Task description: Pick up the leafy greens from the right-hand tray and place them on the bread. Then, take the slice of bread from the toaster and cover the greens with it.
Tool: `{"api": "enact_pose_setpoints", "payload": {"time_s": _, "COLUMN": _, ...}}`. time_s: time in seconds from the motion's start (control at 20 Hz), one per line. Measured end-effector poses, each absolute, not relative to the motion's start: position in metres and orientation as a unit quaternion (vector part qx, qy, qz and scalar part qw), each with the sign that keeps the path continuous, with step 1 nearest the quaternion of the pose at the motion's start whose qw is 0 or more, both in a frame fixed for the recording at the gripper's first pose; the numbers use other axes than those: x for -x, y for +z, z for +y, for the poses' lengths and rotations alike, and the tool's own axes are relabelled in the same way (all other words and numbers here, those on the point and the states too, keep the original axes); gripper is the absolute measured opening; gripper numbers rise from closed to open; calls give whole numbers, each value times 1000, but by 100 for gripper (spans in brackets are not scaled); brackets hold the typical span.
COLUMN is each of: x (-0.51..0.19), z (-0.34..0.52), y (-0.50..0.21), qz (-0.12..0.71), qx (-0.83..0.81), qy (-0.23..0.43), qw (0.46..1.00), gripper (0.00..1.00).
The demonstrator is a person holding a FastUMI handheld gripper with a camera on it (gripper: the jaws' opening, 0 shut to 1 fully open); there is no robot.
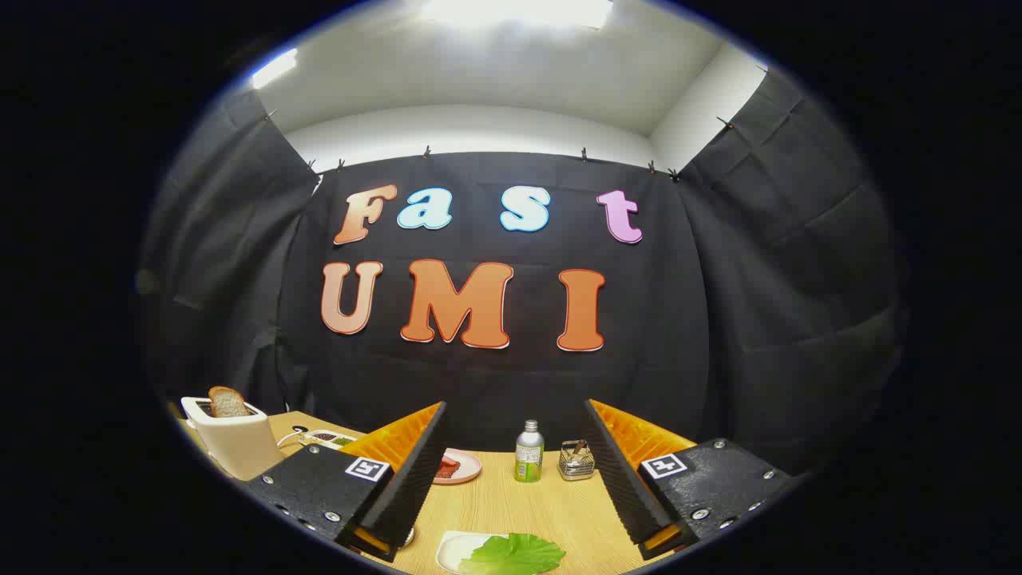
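A: Panel overview, largest item first. The table [511,503] carries everything. My gripper [515,479] is held above it with the fingers spread wide and nothing between them.

B: And the stage of the task?

A: I judge it barely begun. The toaster [233,439] stands beyond my left finger with the slice of bread [227,402] upright in its slot, so the covering step is not yet done. The leafy greens [515,554] lie on a white tray [453,549], just below and between the fingers, untouched as far as I can see.

B: Where is the bread that receives them?

A: Possibly on the pink plate [461,466] ahead of the left finger (something reddish lies on it; I cannot tell what).

B: Orientation of the greens?

A: The leaf lies flat, broad and fan-shaped, its long axis running roughly across the line of my fingers; the ruffled edge faces away from me, and the stem end is cut off from sight. The toaster slice stands on edge, rounded crust up.

B: Minor items?

A: A small bottle [528,452] and a wire holder [576,461] stand side by side beyond the fingers.
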State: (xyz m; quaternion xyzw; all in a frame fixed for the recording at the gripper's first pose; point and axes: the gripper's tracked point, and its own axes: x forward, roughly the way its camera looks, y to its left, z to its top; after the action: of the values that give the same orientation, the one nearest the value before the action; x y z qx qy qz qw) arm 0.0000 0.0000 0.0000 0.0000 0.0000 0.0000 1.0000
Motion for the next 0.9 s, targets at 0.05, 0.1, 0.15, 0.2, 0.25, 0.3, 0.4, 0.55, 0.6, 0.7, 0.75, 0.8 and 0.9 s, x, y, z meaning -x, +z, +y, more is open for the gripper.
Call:
{"api": "enact_pose_setpoints", "payload": {"time_s": 0.05, "x": 0, "z": 0, "y": 1, "qz": -1, "qx": 0, "qy": 1, "qw": 1000, "gripper": 99}}
{"api": "enact_pose_setpoints", "payload": {"time_s": 0.1, "x": 0, "z": 0, "y": 3, "qz": -3, "qx": 0, "qy": 0, "qw": 1000, "gripper": 99}}
{"api": "enact_pose_setpoints", "payload": {"time_s": 0.15, "x": 0, "z": 0, "y": 4, "qz": -4, "qx": 0, "qy": 0, "qw": 1000, "gripper": 99}}
{"api": "enact_pose_setpoints", "payload": {"time_s": 0.2, "x": 0, "z": 0, "y": 4, "qz": -4, "qx": 0, "qy": 1, "qw": 1000, "gripper": 99}}
{"api": "enact_pose_setpoints", "payload": {"time_s": 0.25, "x": 0, "z": 2, "y": 4, "qz": -3, "qx": -1, "qy": 1, "qw": 1000, "gripper": 99}}
{"api": "enact_pose_setpoints", "payload": {"time_s": 0.3, "x": 0, "z": 2, "y": 5, "qz": -2, "qx": -1, "qy": 2, "qw": 1000, "gripper": 99}}
{"api": "enact_pose_setpoints", "payload": {"time_s": 0.4, "x": 0, "z": 2, "y": 5, "qz": -2, "qx": 0, "qy": 2, "qw": 1000, "gripper": 99}}
{"api": "enact_pose_setpoints", "payload": {"time_s": 0.55, "x": 1, "z": 2, "y": 5, "qz": 0, "qx": 2, "qy": 2, "qw": 1000, "gripper": 99}}
{"api": "enact_pose_setpoints", "payload": {"time_s": 0.6, "x": 1, "z": 4, "y": 5, "qz": 0, "qx": 3, "qy": 3, "qw": 1000, "gripper": 99}}
{"api": "enact_pose_setpoints", "payload": {"time_s": 0.7, "x": 2, "z": 5, "y": 7, "qz": -1, "qx": 3, "qy": 4, "qw": 1000, "gripper": 99}}
{"api": "enact_pose_setpoints", "payload": {"time_s": 0.75, "x": 1, "z": 5, "y": 7, "qz": 0, "qx": 4, "qy": 5, "qw": 1000, "gripper": 99}}
{"api": "enact_pose_setpoints", "payload": {"time_s": 0.8, "x": 1, "z": 6, "y": 6, "qz": 2, "qx": 4, "qy": 5, "qw": 1000, "gripper": 99}}
{"api": "enact_pose_setpoints", "payload": {"time_s": 0.9, "x": -2, "z": 4, "y": 2, "qz": 13, "qx": 5, "qy": 1, "qw": 1000, "gripper": 99}}
